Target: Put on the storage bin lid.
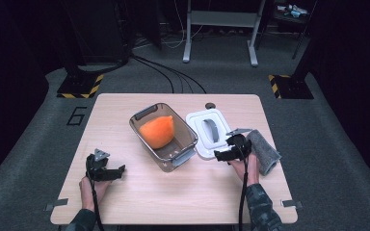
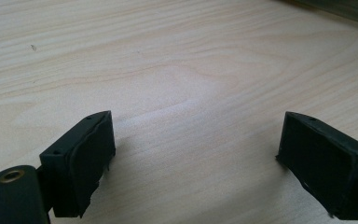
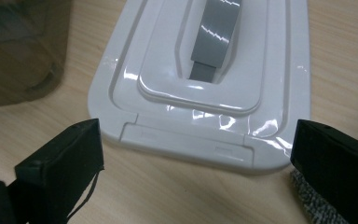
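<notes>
Right hand-held gripper (image 3: 193, 163) wide open, empty, facing white lid (image 3: 205, 88) near edge, left hand-held gripper (image 2: 193, 158) open over bare table (image 2: 177, 70)

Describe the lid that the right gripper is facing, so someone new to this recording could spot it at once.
On the wooden table, look just right of the clear bin holding the orange item. The lid lies flat there, with the open right gripper at its near edge. It is glossy white with a grey handle strap across its recessed middle, unlike the fuzzy grey cloth to its right.

A black "6" on the grey floor (image 1: 38, 125) left of the table (image 1: 125, 202).
</notes>
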A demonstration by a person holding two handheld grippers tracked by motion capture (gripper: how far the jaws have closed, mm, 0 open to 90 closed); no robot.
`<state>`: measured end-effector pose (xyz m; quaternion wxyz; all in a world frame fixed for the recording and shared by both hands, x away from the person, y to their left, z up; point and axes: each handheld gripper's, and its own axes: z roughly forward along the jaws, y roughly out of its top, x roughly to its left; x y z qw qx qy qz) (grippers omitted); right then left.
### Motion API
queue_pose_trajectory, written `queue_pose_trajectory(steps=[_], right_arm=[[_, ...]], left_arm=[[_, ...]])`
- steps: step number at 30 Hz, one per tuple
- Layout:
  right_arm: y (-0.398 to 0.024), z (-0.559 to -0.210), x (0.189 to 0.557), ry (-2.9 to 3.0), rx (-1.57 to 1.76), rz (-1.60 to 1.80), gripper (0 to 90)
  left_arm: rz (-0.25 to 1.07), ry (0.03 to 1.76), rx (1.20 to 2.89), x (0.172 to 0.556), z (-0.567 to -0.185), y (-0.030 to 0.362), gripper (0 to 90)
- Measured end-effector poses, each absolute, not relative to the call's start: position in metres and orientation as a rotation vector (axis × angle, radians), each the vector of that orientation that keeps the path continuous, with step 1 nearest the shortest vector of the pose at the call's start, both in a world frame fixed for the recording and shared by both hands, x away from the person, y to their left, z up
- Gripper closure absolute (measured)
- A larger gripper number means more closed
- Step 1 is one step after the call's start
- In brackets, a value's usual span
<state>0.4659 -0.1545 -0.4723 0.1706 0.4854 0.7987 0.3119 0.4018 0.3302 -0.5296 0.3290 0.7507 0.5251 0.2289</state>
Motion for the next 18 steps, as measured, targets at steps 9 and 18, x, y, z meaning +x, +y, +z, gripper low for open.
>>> queue_pose_trajectory(steps=[9, 18], right_arm=[[-0.149, -0.464, 0.488, 2.271, 1.385, 0.878, 1.6], [-0.142, -0.463, 0.509, 2.258, 1.419, 0.905, 1.2]], left_arm=[[0.612, 1.375, 1.947, 0.401, -0.531, 0.331, 10.4], [0.609, 1.372, 1.954, 0.401, -0.531, 0.331, 10.4]])
